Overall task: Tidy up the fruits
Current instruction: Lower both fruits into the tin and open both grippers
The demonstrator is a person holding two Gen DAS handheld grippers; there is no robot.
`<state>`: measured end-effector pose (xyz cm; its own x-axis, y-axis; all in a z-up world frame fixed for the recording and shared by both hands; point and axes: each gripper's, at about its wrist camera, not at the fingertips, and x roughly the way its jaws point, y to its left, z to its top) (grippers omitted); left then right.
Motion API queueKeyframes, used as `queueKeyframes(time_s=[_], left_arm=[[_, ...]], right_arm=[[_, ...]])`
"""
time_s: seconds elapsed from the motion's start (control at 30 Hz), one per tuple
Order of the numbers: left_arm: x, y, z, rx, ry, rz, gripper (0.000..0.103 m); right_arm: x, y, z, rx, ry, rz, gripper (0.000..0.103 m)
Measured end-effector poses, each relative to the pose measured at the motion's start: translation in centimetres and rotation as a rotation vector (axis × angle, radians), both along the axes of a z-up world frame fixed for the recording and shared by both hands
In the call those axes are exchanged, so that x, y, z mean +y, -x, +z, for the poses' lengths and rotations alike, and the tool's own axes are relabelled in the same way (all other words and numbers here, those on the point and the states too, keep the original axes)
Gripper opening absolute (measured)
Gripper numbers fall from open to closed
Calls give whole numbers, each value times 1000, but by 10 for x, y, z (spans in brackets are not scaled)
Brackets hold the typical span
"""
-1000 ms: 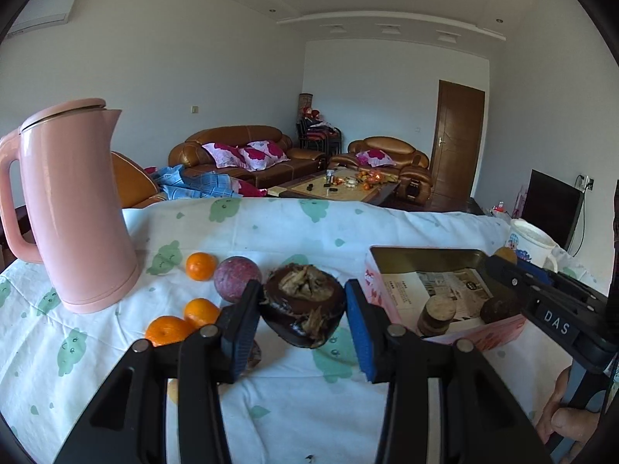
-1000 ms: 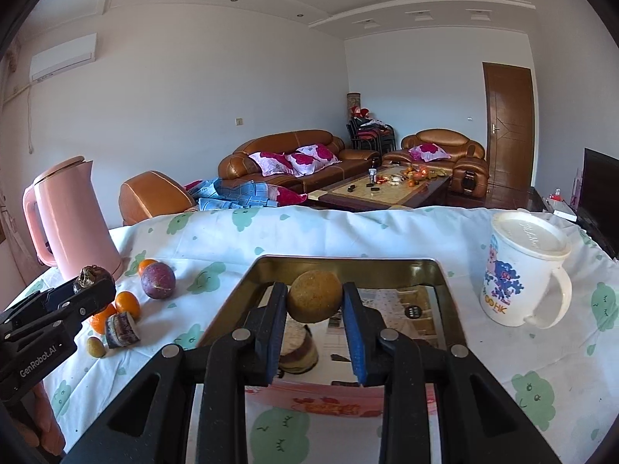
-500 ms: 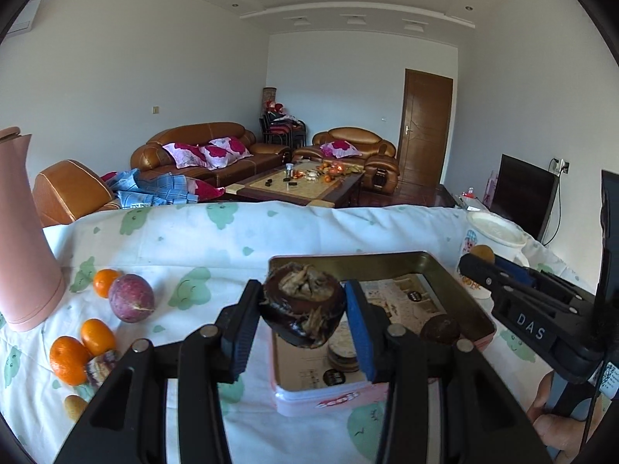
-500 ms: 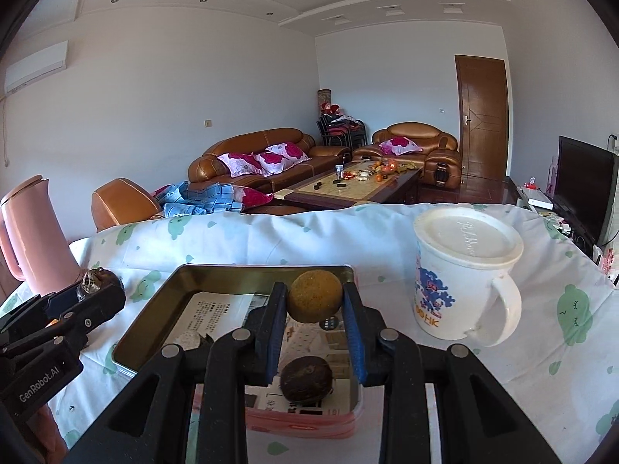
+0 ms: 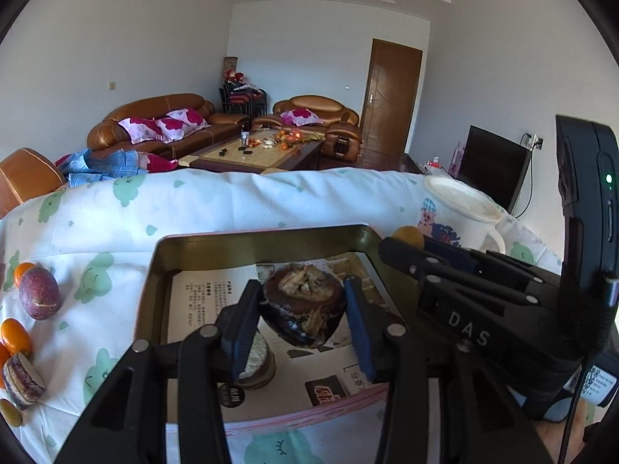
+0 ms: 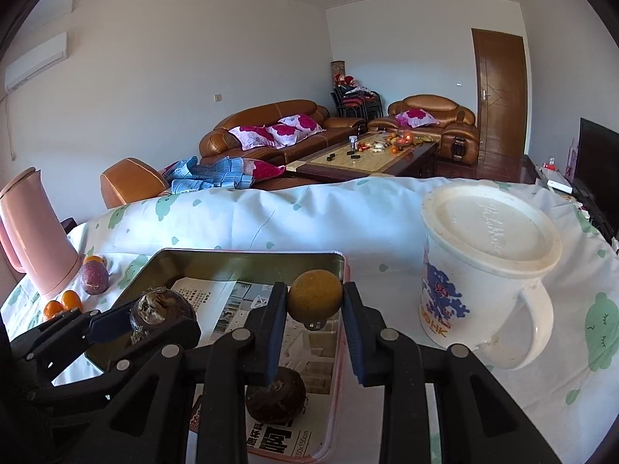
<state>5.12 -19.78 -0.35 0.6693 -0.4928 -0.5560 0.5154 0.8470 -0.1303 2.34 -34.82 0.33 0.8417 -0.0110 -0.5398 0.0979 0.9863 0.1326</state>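
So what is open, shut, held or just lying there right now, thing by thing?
Left hand-held gripper: shut on the dark dried fruit, above the tin.
Right hand-held gripper: shut on the yellow-brown round fruit.
Tin: open, one dark fruit inside.
White mug: upright, lid on.
Purple fruit: on the cloth.

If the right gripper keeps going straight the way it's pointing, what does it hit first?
Probably the tin tray: the right gripper, shut on a yellow-brown fruit, points down into it, though depth is uncertain.
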Motion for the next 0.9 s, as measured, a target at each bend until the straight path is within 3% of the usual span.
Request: queueKeyframes(time_s=[0.23,0.43,0.67,0.73,0.9], left_arm=[[-4,-6,-7,53,-68,14,45],[-11,-1,-7,22,-124,16,46],[-14,4,-5,-18,-165,38,75],[-15,6,-4,-34,-174,39,83],[-9,14,3,-89,-162,69,103]], right_arm=[[9,-5,-2,24,17,50,31],[13,-8,-5,50,15,85,31],[8,-8,-8,63,-19,80,32],[6,-7,-7,60,-47,89,51],[12,4,0,-12,-39,90,74]])
